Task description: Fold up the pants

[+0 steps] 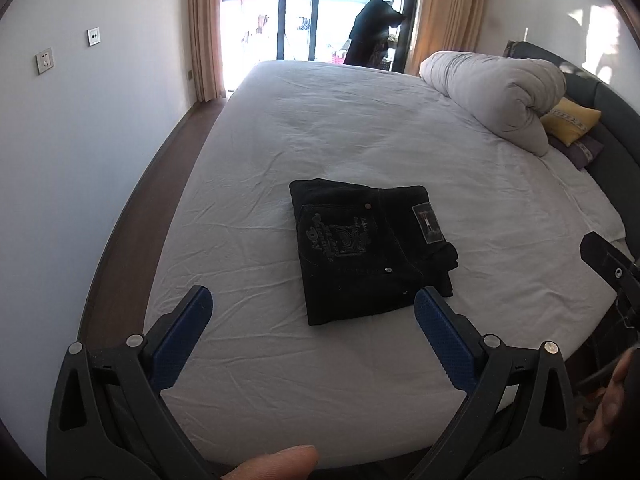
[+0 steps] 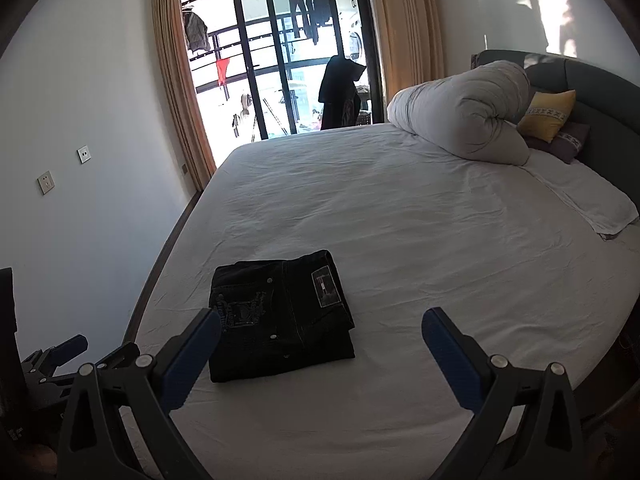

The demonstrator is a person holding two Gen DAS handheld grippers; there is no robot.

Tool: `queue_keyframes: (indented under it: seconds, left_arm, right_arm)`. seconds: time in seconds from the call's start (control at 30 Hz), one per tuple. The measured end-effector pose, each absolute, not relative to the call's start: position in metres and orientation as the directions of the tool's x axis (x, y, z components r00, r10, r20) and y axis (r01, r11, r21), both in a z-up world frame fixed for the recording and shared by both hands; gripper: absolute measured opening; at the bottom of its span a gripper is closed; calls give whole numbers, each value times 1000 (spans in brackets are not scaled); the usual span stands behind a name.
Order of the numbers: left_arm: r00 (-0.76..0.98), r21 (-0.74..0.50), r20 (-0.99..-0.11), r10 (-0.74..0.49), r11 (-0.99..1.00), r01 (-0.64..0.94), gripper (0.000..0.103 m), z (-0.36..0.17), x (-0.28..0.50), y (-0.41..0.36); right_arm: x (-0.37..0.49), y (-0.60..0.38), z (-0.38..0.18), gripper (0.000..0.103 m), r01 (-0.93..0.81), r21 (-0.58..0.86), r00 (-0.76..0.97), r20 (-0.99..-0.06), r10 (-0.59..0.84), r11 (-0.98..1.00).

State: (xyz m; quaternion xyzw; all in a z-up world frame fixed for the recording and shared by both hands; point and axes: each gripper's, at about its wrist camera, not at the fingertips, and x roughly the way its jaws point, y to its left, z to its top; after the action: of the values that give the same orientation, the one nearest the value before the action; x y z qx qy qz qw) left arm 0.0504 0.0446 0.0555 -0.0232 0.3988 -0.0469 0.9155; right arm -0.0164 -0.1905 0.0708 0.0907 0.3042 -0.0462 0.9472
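Note:
Black jeans [image 1: 368, 248] lie folded into a compact rectangle on the white bed sheet [image 1: 360, 128], back pocket embroidery and waist label facing up. My left gripper [image 1: 314, 300] hovers open just short of the jeans' near edge, holding nothing. In the right wrist view the same folded jeans [image 2: 280, 320] sit left of centre, and my right gripper [image 2: 322, 320] stands open above the sheet [image 2: 400, 200] near their front right corner, empty. The left gripper [image 2: 60, 354] shows at the far left of that view, and part of the right tool [image 1: 608, 260] at the right edge of the left wrist view.
A rolled grey duvet [image 2: 464, 116] lies at the head of the bed beside a yellow pillow [image 2: 548, 114] and a purple one. A dark headboard [image 2: 600, 92] bounds the right side. A white wall [image 2: 80, 120] and floor strip run along the left. Glass balcony doors [image 2: 280, 60] stand beyond.

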Motion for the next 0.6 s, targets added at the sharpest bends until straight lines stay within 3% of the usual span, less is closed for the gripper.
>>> queue_keyframes:
  seconds: [0.6]
  left_arm:
    - [644,-76,-759,-95,995,58,103,38,68,50]
  right_arm:
    - [-11,-173,59,103,97,132,770,-637,10,986]
